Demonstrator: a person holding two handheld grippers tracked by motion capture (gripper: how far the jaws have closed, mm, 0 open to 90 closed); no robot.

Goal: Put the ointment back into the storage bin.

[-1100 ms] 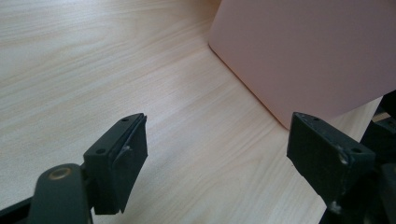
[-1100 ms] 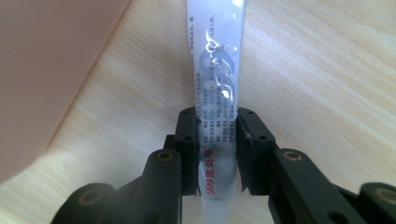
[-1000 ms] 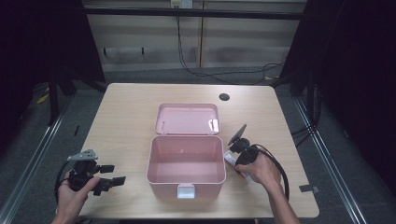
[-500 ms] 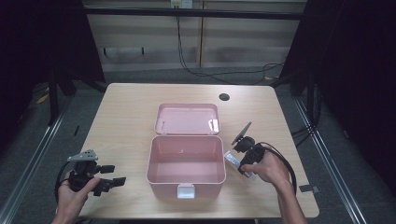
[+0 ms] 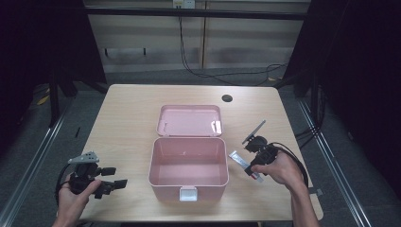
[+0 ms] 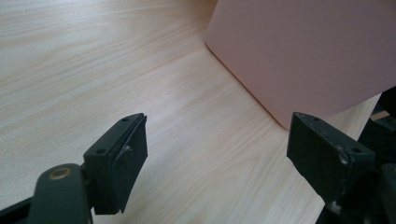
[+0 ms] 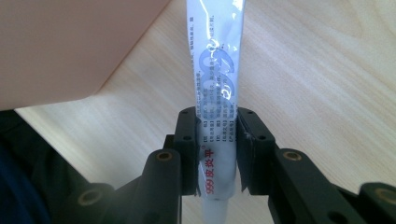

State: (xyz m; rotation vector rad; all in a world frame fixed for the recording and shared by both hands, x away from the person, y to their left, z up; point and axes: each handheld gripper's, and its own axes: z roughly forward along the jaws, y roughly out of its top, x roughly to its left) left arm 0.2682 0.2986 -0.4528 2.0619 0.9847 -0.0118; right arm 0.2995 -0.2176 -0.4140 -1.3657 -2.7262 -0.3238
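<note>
High view frames showed a pale wooden table [image 5: 127,118] on which an open pink box [image 5: 189,163] was set near the middle, its lid [image 5: 190,120] laid back flat at the box's 12 o'clock side. A white latch [image 5: 188,193] was seen on the box's front wall at 6 o'clock.

At the box's 3 o'clock side, just beside its right wall, the right gripper [image 5: 251,161] was held by the right hand [image 5: 274,168]. A white tube [image 5: 243,164] with red and blue print was clamped in it. In the right gripper view the tube [image 7: 215,93] was seen running lengthwise between the two black jaws of the right gripper [image 7: 217,149], which were pressed against its two sides near the capped end; the narrow end stuck out below the jaws toward 6 o'clock, and the longer flat part reached up toward 12 o'clock over the tabletop. A pink wall of the box [image 7: 70,46] was seen at 10 o'clock from the jaws, apart from the tube.

At the box's 8 o'clock, well apart from it, the left gripper [image 5: 113,177] was held in the left hand [image 5: 75,196]. In the left gripper view its jaws were spread wide on the left gripper [image 6: 217,158], with bare wood between them and the box [image 6: 308,51] at 1 o'clock.
</note>
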